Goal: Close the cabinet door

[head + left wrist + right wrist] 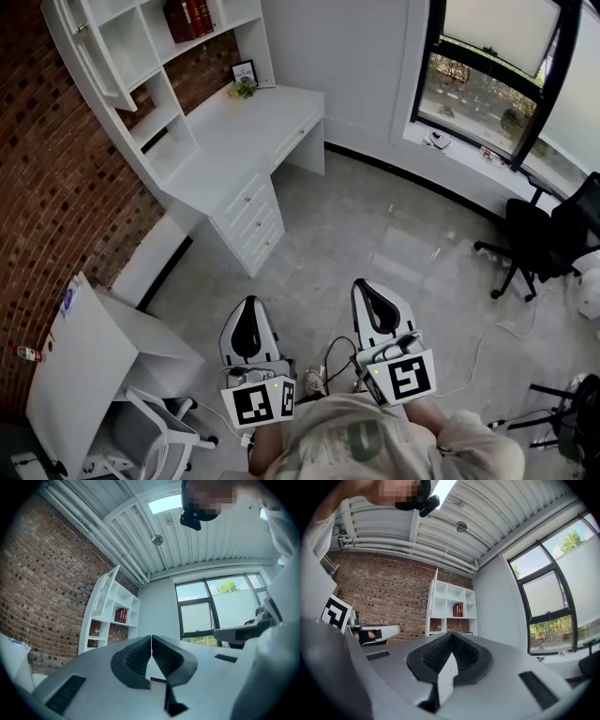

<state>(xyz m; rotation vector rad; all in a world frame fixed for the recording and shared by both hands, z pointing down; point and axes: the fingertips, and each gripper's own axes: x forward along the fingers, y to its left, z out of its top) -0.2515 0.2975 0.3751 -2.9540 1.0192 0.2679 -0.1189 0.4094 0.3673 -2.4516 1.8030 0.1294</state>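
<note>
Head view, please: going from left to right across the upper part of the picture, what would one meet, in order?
open cabinet door → red books → small framed picture → window

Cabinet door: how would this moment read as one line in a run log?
cabinet door: open, untouched | left gripper: shut, empty | right gripper: shut, empty | both: well away from door

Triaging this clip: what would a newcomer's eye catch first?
The red brick wall at left, and the white shelf unit against it with its upper cabinet door swung open. Below, the left gripper and right gripper are shut and empty, far from that door.
</note>
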